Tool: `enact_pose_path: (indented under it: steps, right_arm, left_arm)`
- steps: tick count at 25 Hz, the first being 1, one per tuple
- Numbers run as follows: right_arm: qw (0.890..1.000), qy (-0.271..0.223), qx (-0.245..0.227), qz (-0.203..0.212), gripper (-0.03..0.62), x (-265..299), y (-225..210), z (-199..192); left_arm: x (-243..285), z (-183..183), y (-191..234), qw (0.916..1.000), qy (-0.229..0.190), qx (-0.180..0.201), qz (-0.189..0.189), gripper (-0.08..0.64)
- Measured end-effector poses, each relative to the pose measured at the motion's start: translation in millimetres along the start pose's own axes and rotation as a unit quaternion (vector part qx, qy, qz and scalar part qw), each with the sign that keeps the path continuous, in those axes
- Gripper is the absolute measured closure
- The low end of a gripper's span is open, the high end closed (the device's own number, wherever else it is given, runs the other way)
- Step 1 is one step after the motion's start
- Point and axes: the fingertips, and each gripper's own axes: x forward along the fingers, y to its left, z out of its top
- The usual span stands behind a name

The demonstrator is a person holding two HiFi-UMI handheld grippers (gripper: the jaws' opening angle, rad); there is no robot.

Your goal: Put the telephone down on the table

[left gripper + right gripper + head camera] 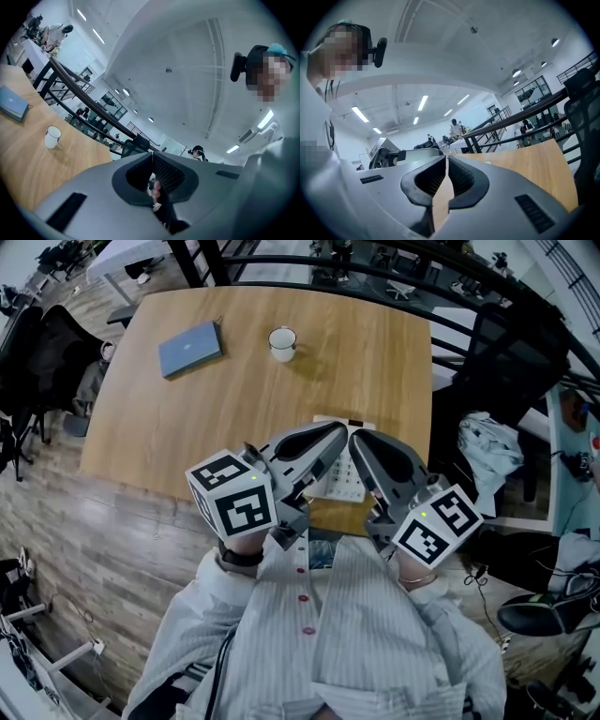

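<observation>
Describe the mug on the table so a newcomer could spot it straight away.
Start with the wooden table and look to its far half. The white mug stands there, just right of the blue notebook. It is the only round, upright thing: the notebook lies flat, and so does the white telephone at the near edge.

Broad bare wood across the left and middle of the table (169,427), free for a pass. Blue notebook (190,348) at the far left, white mug (282,342) near the far edge, well apart, with a clear lane between. Near edge crowded: telephone (339,482) under the left gripper (339,430) and right gripper (358,437), both closed, tips close together. Black railing (375,263) beyond the far edge; dark chair (516,352) just off the right side.
</observation>
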Motion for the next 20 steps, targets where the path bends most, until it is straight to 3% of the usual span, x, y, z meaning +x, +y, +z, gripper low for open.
enact_pose_path:
  steps: [20]
  right_arm:
    - [1.0, 0.014, -0.009, 0.005, 0.557, 13.0, -5.4, 2.9]
  left_arm:
    - [-1.7, 7.8, 12.4, 0.997, 0.014, 0.063, 0.043, 0.551]
